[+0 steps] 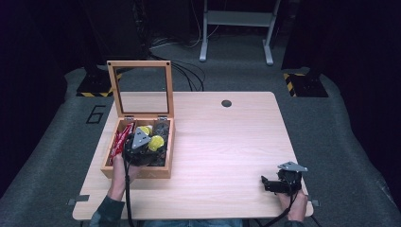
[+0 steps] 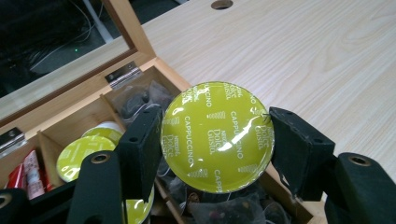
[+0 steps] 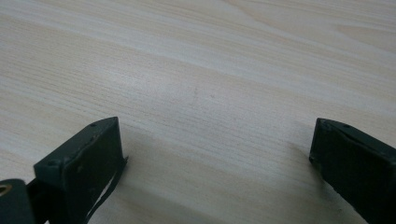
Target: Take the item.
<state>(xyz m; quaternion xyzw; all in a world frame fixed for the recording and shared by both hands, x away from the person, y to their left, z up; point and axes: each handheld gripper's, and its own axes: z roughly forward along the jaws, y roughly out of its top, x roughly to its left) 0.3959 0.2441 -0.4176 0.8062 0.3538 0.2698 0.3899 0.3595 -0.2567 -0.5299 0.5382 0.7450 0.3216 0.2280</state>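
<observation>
One wooden box (image 1: 137, 171) sits at the table's (image 1: 227, 142) left edge, lid raised; the left gripper (image 2: 215, 140) is clamped on one green capsule (image 2: 217, 136) above the box's right compartments; at least two more green capsules (image 2: 81, 154) lie inside, beside red sachets (image 2: 29, 170); the right gripper (image 3: 212, 154), jaws wide and holding nothing, rests near the front right corner.

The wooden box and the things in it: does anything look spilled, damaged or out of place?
Nothing stands out. The wooden box sits with its lid upright, and its compartments hold capsules and sachets. The left gripper holds one green capsule above the box. The right gripper is open over bare table.
</observation>
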